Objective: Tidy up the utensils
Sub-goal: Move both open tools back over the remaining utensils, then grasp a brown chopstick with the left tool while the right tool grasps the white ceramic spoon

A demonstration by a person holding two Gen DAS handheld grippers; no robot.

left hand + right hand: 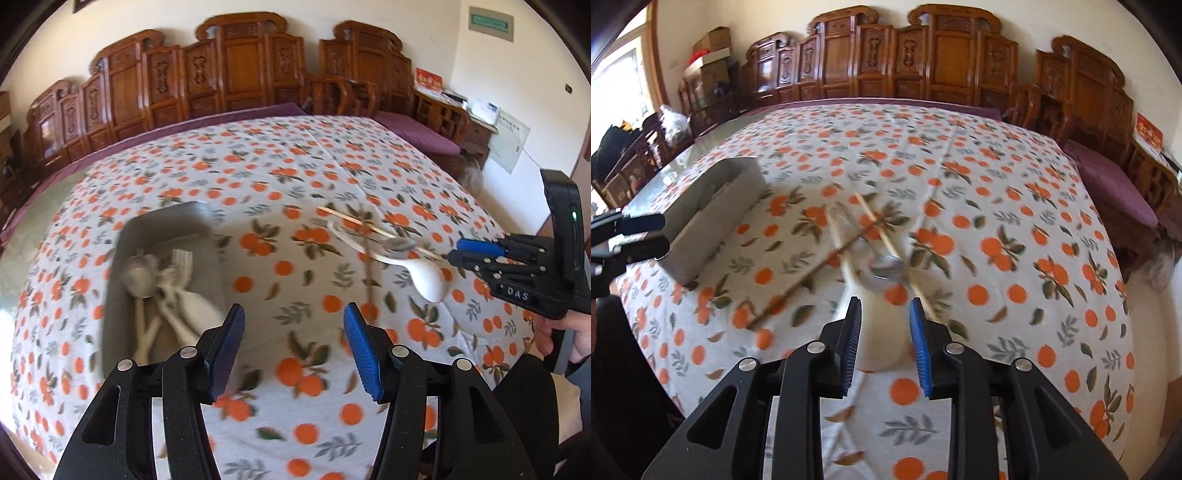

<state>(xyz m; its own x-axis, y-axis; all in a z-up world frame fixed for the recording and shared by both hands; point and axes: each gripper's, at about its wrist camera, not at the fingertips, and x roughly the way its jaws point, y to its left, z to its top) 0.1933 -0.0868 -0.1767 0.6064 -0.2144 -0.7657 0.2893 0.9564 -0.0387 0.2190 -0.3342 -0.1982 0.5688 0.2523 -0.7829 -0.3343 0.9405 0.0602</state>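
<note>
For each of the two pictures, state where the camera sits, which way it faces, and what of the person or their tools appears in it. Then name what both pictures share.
Left wrist: sits on the left gripper, looking forward and down over the tablecloth; jaws open and empty, tray to the left; the right gripper and a hand show at right.
Right wrist: sits on the right gripper, facing the white spoon between its open pads; the left gripper shows at left.
Shared: tablecloth, tray, white spoon, chopsticks, carved wooden chairs.

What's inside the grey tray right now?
In the tray: a metal spoon and several pale utensils, piled and blurred. What lies beneath the pile, and the near end behind the left tongs, is hidden.
</note>
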